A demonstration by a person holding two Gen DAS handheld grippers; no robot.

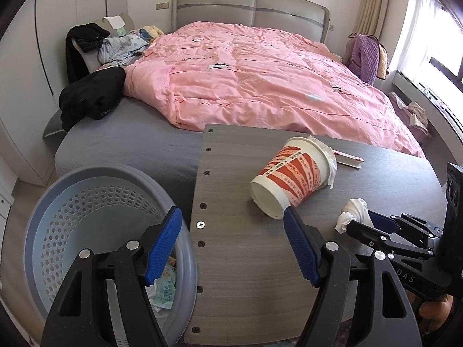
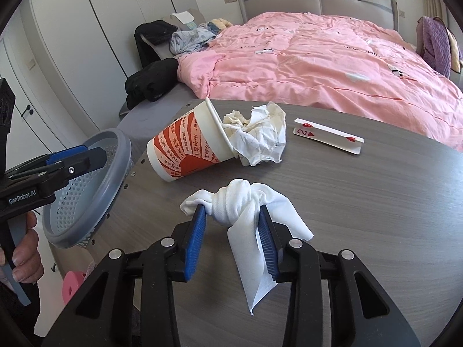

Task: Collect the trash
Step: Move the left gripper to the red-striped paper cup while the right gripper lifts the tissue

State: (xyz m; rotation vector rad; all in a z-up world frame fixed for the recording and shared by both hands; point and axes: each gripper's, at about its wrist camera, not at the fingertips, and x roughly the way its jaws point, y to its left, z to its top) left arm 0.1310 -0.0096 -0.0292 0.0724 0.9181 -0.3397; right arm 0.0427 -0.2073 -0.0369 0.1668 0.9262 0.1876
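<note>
Black grippers (image 2: 231, 225), ribbed blue fingers (image 2: 196, 240), silver pivot screws.

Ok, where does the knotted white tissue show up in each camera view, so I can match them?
Left wrist view: knotted white tissue at lower right, sticking out of the right gripper.
Right wrist view: tissue at bottom centre, clamped in the right gripper, whose jaws are pressed on it.
Shared landmark: the tipped red and white paper cup, lying just beyond the tissue in both.

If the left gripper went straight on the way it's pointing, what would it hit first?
Probably the bare table top, short of the tipped cup; the left gripper is open and angled down. Depth is uncertain.
</note>
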